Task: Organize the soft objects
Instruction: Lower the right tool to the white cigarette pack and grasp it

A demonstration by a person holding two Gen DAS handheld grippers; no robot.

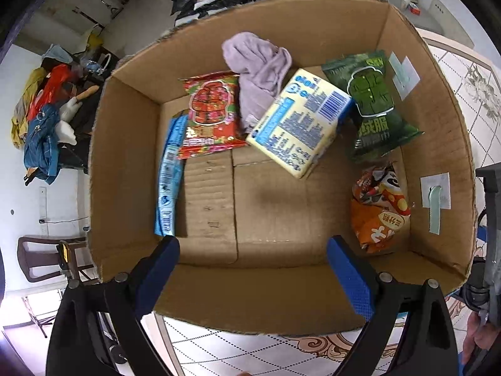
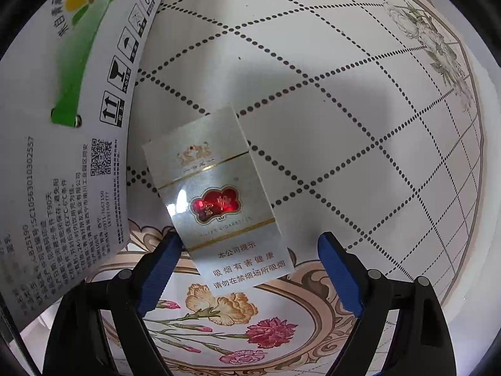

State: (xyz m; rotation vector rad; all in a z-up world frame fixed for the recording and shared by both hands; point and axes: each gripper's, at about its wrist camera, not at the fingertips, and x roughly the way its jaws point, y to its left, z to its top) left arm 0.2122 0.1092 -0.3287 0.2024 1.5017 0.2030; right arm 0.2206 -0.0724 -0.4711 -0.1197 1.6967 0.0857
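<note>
The left gripper (image 1: 253, 250) hangs above the near wall of an open cardboard box (image 1: 125, 163), its blue fingers (image 1: 162, 263) spread wide apart and holding nothing. Inside the box lie the soft things: a lilac cloth (image 1: 260, 72) bunched against the far wall, a red snack packet (image 1: 213, 112) just left of it, a yellow pack (image 1: 300, 122) with blue print tilted across the middle and leaning on the cloth, a green packet (image 1: 372, 100) at the far right, an orange bag (image 1: 379, 210) against the right wall, and a thin blue packet (image 1: 169, 178) standing along the left wall. The near half of the box floor is bare cardboard. The right gripper (image 2: 250, 250) sits low over the patterned bench (image 2: 344, 100), fingers (image 2: 338, 269) also wide apart — a silver cigarette pack (image 2: 219, 194) lies flat between them, its near end in the gap; whether the left finger touches its edge I cannot tell. A white carton (image 2: 62, 156) with green print fills the left of that view, just beside the pack.
</note>
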